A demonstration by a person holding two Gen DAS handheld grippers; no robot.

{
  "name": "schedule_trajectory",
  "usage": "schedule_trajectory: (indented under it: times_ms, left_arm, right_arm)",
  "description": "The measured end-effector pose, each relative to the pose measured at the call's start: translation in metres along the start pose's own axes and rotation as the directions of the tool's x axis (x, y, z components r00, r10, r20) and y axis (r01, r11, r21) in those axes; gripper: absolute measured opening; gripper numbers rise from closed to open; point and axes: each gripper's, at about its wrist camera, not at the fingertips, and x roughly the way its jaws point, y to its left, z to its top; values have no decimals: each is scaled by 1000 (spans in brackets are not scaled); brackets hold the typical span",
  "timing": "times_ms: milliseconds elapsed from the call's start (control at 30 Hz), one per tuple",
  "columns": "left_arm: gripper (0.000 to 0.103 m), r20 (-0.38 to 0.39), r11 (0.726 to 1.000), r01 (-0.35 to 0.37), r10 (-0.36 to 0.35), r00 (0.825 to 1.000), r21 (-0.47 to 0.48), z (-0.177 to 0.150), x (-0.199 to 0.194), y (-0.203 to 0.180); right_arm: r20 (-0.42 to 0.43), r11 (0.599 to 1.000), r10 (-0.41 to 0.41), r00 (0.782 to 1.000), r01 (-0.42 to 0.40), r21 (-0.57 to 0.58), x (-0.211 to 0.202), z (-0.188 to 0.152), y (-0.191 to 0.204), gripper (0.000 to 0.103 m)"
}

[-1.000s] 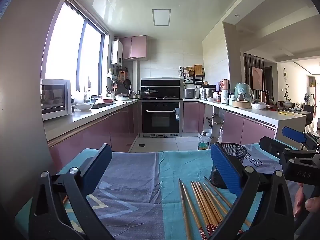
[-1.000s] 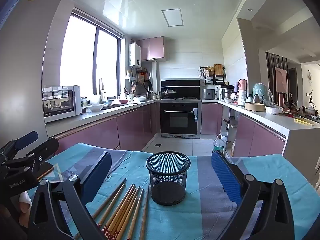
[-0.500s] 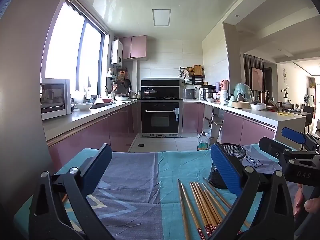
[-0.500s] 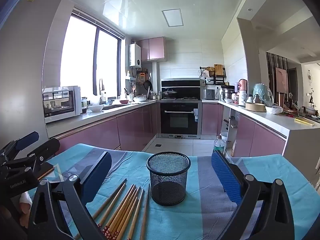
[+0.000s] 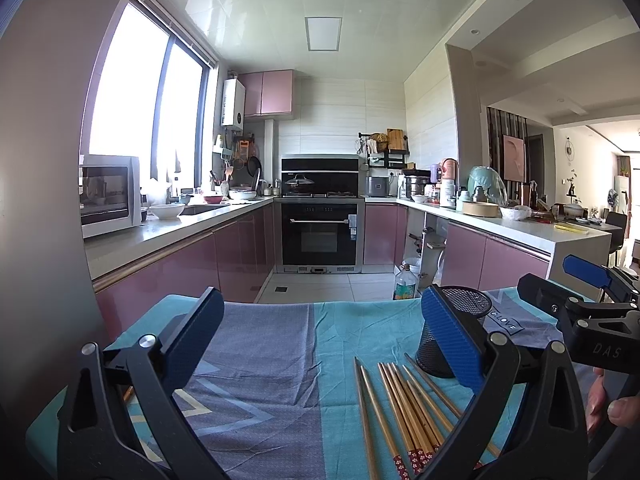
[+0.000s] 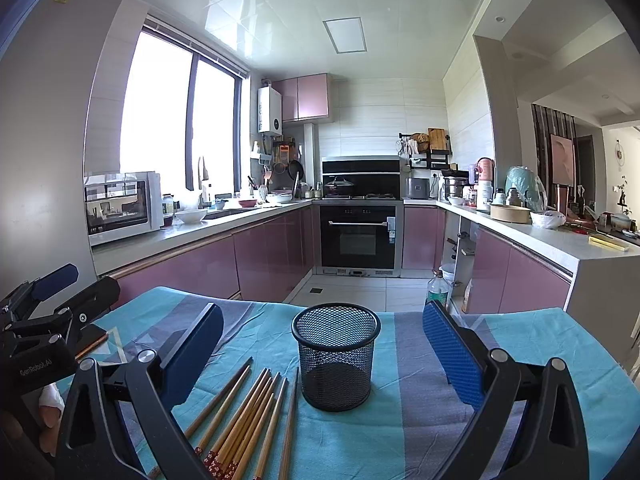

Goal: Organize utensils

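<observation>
The grey patch of the tablecloth (image 5: 506, 322) beside the mesh cup carries the white word "CLOVE". In the left wrist view, the black body of the right gripper (image 5: 580, 280) shows "DAS", cut off at the edge. In the right wrist view, the left gripper (image 6: 60, 292) reads "GenRobot.AI".

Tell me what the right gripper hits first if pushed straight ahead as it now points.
Likely the black mesh cup: it stands upright, centred between the open right gripper fingers. Depth is unclear; the chopsticks lie left.

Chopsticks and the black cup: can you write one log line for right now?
left gripper: open, empty | right gripper: open, empty | chopsticks: loose on tablecloth | mesh cup: upright, empty, beside chopsticks
</observation>
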Motion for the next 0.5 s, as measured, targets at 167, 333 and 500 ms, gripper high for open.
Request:
schedule_trajectory:
  times_ms: [167, 333, 500]
  left_arm:
    - [97, -1, 1000, 1, -1, 1000, -2, 1, 0, 0]
    - [97, -3, 1000, 2, -2, 1000, -1, 1, 0, 0]
    - [97, -2, 1000, 1, -1, 1000, -2, 1, 0, 0]
  right_arm:
    - [0, 1000, 0, 1000, 0, -1, 1, 0, 0, 97]
    - [2, 1000, 1, 1000, -1, -1, 0, -1, 0, 97]
    - [2, 1000, 1, 1000, -1, 0, 0, -1, 1, 97]
